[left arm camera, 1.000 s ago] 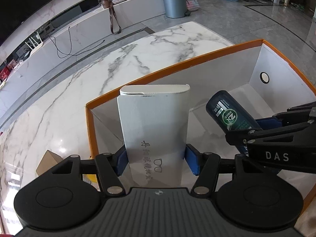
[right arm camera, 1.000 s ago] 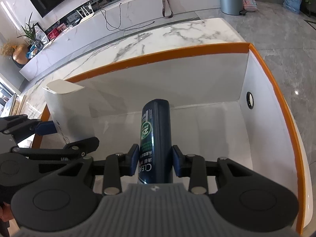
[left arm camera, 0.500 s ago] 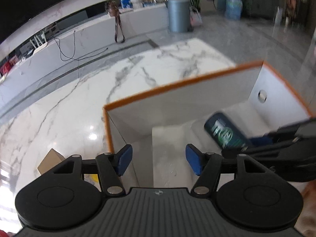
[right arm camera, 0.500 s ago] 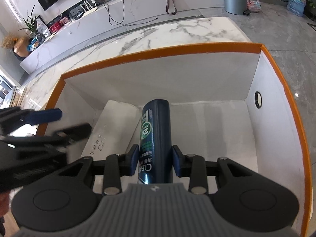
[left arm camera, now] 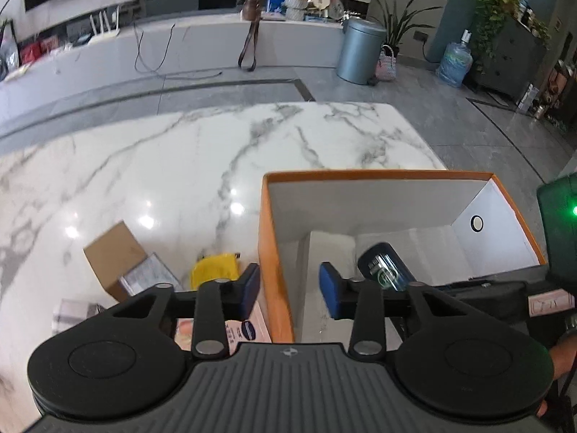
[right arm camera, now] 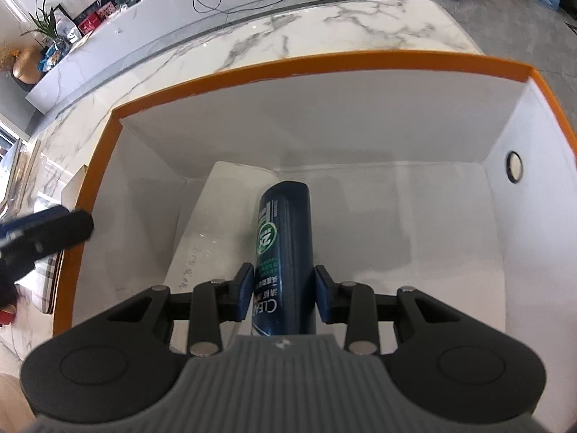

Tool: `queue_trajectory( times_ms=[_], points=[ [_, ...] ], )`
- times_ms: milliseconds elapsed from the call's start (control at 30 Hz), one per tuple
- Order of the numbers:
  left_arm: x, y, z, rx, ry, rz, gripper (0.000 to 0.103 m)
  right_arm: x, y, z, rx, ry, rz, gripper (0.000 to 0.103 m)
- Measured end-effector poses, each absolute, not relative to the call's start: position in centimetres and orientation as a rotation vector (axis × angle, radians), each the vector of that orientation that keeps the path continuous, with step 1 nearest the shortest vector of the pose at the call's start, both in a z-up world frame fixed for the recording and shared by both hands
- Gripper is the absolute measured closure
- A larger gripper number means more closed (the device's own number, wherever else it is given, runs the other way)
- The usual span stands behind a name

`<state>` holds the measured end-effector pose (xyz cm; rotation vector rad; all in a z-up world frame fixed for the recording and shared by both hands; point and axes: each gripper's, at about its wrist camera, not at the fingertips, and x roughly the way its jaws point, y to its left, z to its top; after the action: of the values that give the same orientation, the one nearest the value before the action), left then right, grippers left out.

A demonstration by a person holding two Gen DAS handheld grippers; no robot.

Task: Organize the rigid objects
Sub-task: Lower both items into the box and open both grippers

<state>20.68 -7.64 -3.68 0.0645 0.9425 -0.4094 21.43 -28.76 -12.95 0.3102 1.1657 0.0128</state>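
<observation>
From the left wrist view, we're looking down past the left tool (left arm camera: 289, 290), which is sitting right over the orange left wall of the box (left arm camera: 269, 238). Its blue pads (left arm camera: 331, 290) are apart with nothing pinched between them, and the jaws have just been closing in on empty air, so it's open and carrying nothing. Inside the box we're seeing the white case (left arm camera: 330, 243) lying flat on the bottom, and the dark bottle (left arm camera: 384, 270) poking up just beside it. Out on the marble desk (left arm camera: 223, 151), left of the box, a brown carton (left arm camera: 115, 256), something yellow (left arm camera: 214, 270) and a pink pack (left arm camera: 249, 328) are lying near each other. A hand (left arm camera: 560, 355) is showing at the right edge.

From the right wrist view, the right tool (right arm camera: 282, 294) is clamping the bottle (right arm camera: 285, 238) by its lower part, pads pressing on both sides. The bottle is pointing away from us and reaching down inside the box (right arm camera: 468, 122), its far end over the case (right arm camera: 220, 216), which is lying along the left side of the floor. We can't tell whether the bottle is touching the case or the floor. The left tool (right arm camera: 54, 225) is showing blurred at the left edge, outside the box wall.
</observation>
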Motion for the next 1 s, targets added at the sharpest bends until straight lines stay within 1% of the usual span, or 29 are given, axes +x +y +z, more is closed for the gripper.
queue_trajectory(
  times_ms=[100,300,467,733,800,867,1000],
  points=[
    [20.8,-7.5,-4.3,0.058,0.962,-0.43,0.071,22.4,-27.8,-13.2,0.274,1.188,-0.004,0.067],
    [20.4,-7.4,-4.8,0.055,0.967,-0.462,0.076,23.5,-26.9,-13.8,0.3,1.217,0.022,0.068],
    [20.3,-7.3,-4.7,0.048,0.967,-0.465,0.076,24.0,-25.9,-14.1,0.338,1.224,0.068,0.068],
    [20.3,-7.0,-4.7,0.036,0.964,-0.47,0.076,23.9,-25.0,-14.1,0.286,1.225,0.05,0.068],
    [20.2,-6.9,-4.6,0.033,0.964,-0.47,0.076,24.1,-25.3,-14.1,0.29,1.226,0.043,0.068],
    [20.3,-6.8,-4.6,0.03,0.962,-0.472,0.076,24.1,-25.3,-13.8,0.268,1.211,0.032,0.065],
    [20.0,-6.7,-4.5,0.029,0.961,-0.469,0.076,23.9,-25.2,-13.4,0.243,1.19,0.026,0.065]
  ],
)
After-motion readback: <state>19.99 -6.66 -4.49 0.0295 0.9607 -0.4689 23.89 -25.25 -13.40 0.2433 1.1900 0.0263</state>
